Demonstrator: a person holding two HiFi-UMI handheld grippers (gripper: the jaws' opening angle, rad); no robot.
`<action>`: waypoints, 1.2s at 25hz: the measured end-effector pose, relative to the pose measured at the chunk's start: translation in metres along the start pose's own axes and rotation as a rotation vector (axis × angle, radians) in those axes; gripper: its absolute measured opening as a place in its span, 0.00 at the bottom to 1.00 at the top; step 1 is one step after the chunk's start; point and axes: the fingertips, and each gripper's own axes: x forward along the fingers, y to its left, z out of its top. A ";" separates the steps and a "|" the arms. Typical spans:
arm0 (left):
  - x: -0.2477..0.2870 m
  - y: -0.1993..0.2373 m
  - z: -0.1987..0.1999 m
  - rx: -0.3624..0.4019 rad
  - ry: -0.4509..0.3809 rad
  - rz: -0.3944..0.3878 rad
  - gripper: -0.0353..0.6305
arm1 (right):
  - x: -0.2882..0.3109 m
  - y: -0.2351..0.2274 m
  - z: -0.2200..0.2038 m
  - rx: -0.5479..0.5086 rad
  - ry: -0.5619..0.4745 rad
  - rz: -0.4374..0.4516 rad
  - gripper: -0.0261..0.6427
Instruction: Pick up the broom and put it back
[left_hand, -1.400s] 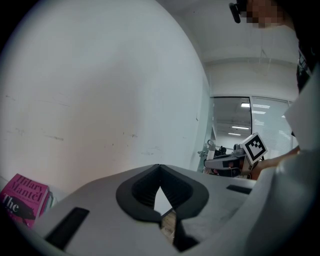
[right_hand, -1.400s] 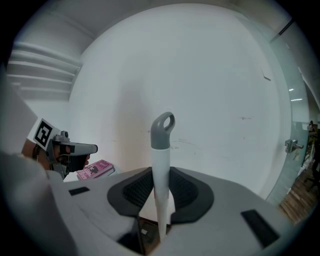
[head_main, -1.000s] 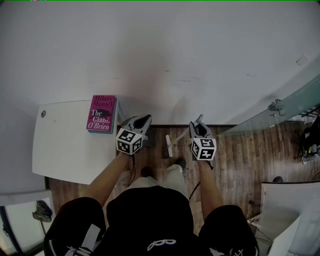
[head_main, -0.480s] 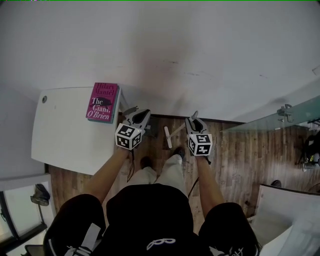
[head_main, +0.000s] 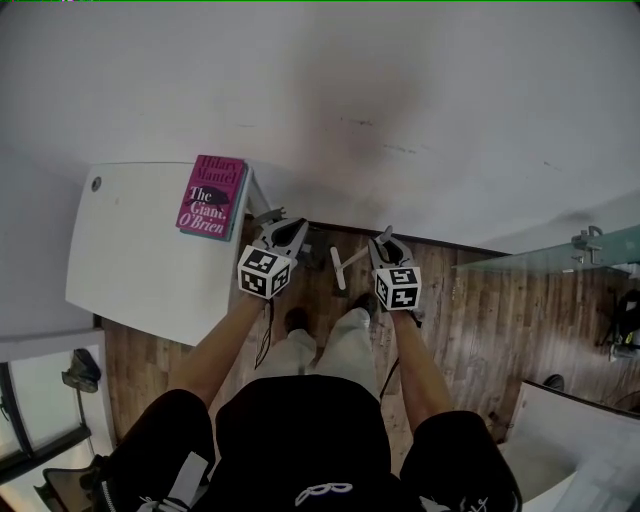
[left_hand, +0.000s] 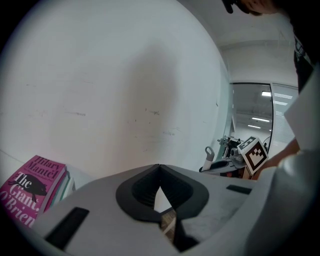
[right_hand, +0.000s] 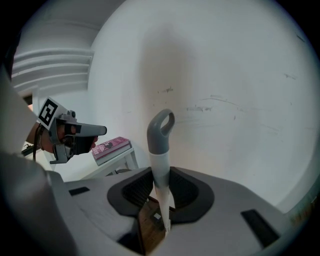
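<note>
The broom has a white handle (right_hand: 161, 150) with a grey loop at its top. It stands near upright in front of the white wall, and its white head (head_main: 338, 268) shows low over the wooden floor. My right gripper (head_main: 385, 245) (right_hand: 161, 174) is shut on the handle just below the loop. My left gripper (head_main: 285, 230) (left_hand: 159, 167) hangs beside it to the left, shut, with nothing between its jaws. The left gripper view shows the broom's loop (left_hand: 209, 154) and the right gripper's marker cube (left_hand: 255, 155) to the right.
A white table (head_main: 130, 260) stands at the left with a pink book (head_main: 212, 195) on its far corner. The white wall (head_main: 420, 110) runs straight ahead above a dark skirting. A glass partition (head_main: 560, 258) stands at the right. The person's legs and feet are below the grippers.
Both grippers have sunk lower toward the floor, the broom going down with the right one. The left gripper stays shut and empty.
</note>
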 end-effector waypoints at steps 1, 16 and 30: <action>0.002 0.001 -0.001 -0.002 0.001 0.003 0.09 | 0.005 0.000 -0.002 -0.001 0.005 0.009 0.21; 0.037 0.020 -0.021 -0.039 0.033 0.078 0.09 | 0.073 -0.020 -0.030 -0.018 0.090 0.116 0.21; 0.089 0.015 -0.012 -0.077 0.034 0.099 0.09 | 0.112 -0.063 -0.023 0.025 0.126 0.164 0.21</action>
